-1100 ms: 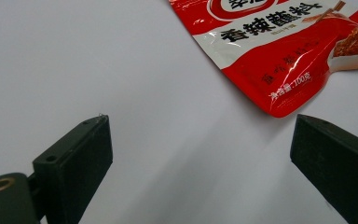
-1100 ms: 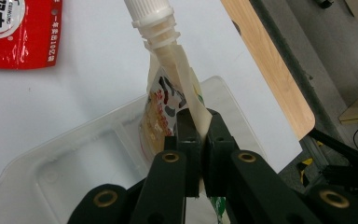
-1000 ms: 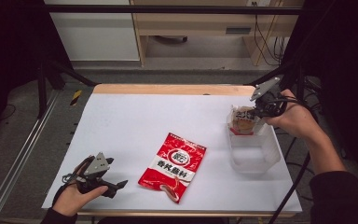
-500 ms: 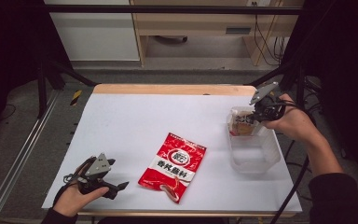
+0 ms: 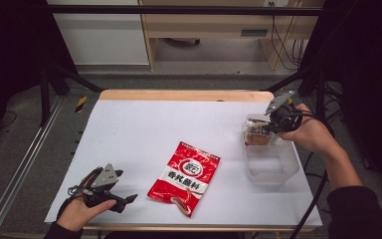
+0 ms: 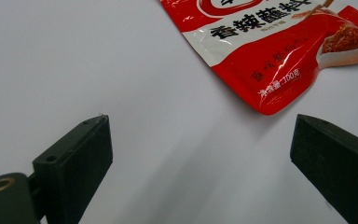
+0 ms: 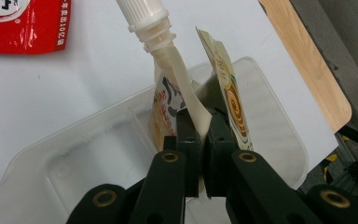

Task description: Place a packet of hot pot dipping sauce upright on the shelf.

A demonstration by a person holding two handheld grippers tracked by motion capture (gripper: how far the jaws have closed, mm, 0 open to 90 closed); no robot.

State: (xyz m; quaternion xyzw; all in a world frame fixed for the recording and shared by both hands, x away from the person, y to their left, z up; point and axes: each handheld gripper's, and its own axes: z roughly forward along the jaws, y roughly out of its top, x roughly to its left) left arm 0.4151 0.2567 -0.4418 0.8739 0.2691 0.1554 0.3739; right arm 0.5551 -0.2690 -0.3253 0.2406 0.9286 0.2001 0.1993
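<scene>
White covers the one bench, and it carries everything I am working with; a bare wooden strip shows along its far edge. Next in size is the one clear plastic tub at the right side, open-topped, which I judge is set there to receive the packets. One red seasoning packet lies flat near the middle of the bench, well apart from the tub, so I take it as waiting its turn. My right gripper has its jaws pressed together on the flat neck of one spouted pouch, white cap pointing away; I hold it over the far end of the tub, partly inside the rim, likely to lower it in. My left gripper rests low near the front left corner with jaws spread and nothing between them, aimed toward the red packet's corner, probably ready to fetch it. Count: two grippers, two packets in all.
</scene>
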